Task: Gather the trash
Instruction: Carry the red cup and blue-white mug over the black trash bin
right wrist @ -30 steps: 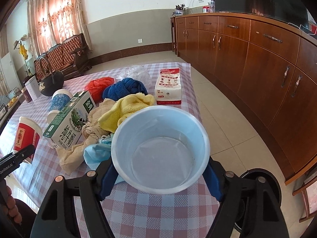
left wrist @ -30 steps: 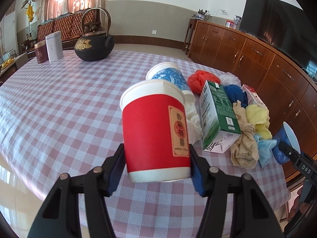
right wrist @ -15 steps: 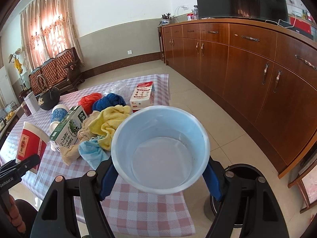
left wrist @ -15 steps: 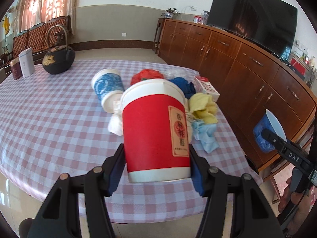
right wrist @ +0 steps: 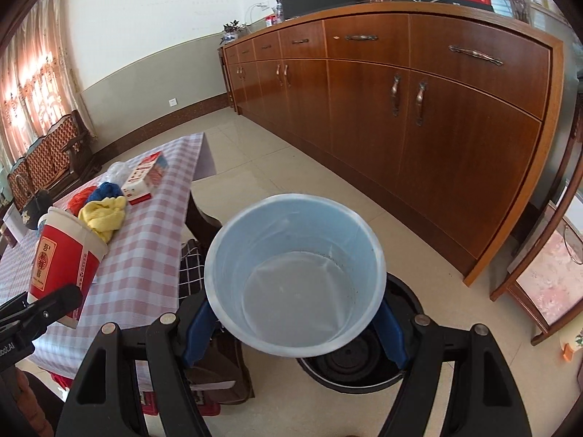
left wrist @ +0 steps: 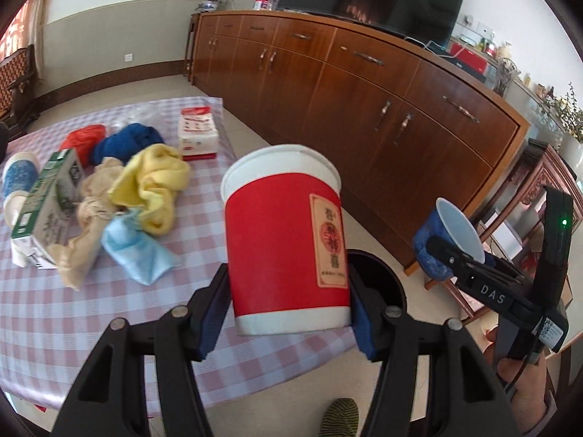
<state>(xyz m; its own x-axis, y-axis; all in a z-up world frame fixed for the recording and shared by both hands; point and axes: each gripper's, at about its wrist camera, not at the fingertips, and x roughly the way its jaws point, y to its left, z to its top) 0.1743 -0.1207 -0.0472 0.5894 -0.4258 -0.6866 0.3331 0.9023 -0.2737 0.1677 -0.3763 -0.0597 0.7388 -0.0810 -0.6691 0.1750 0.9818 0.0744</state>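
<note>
My left gripper (left wrist: 288, 309) is shut on an upright red paper cup (left wrist: 286, 240) with a white rim, held past the table's near right corner. The same red paper cup (right wrist: 63, 258) shows at the left of the right wrist view. My right gripper (right wrist: 295, 313) is shut on an empty blue-and-white paper cup (right wrist: 295, 276), its mouth tilted toward the camera. That blue cup (left wrist: 450, 240) hangs right of the red one in the left view. A round black trash bin (right wrist: 359, 360) stands on the floor directly under the blue cup; part of the bin (left wrist: 379, 280) shows behind the red cup.
The checked table (left wrist: 109, 302) still carries a green milk carton (left wrist: 45, 196), a blue paper cup (left wrist: 18, 178), yellow, tan, pale-blue, dark-blue and red cloths, and a tissue pack (left wrist: 196, 138). A long wooden sideboard (right wrist: 419, 116) lines the wall. A chair (right wrist: 539, 255) stands at right.
Both grippers have swung right, off the table's middle toward its corner and the floor, each keeping its cup. The black bin has come into view beneath the blue cup.
</note>
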